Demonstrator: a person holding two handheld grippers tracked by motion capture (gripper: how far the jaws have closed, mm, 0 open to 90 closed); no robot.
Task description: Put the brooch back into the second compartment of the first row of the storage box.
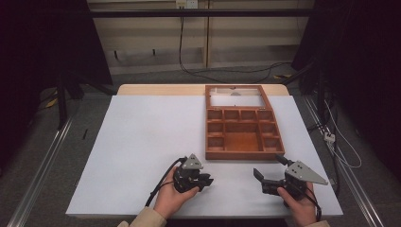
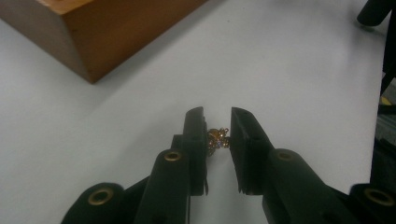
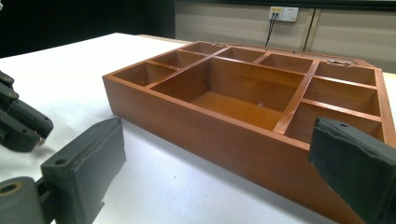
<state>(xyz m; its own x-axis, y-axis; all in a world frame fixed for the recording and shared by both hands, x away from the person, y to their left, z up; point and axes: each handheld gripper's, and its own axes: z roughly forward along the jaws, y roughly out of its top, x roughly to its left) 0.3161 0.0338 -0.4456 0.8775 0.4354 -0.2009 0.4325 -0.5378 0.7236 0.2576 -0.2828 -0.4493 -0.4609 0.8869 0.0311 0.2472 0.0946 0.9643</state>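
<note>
My left gripper (image 1: 208, 181) is near the table's front edge, left of centre, and points right. In the left gripper view my left gripper (image 2: 218, 114) is shut on a small gold ring with a clear stone (image 2: 217, 138), held just above the white surface. The wooden box (image 1: 241, 155) with several compartments lies open ahead, its glass lid (image 1: 235, 97) folded back. My right gripper (image 1: 269, 166) stands open in front of the box's near right corner, with nothing between its jaws. In the right gripper view my right gripper (image 3: 219, 135) faces the box's front wall (image 3: 187, 112), and the left gripper (image 3: 23, 123) shows at the left edge.
A white sheet (image 1: 142, 142) covers the table. A corner of the box (image 2: 107, 32) lies at the upper left of the left gripper view. Cables (image 1: 227, 71) run over the floor beyond the table, and dark stands flank it on both sides.
</note>
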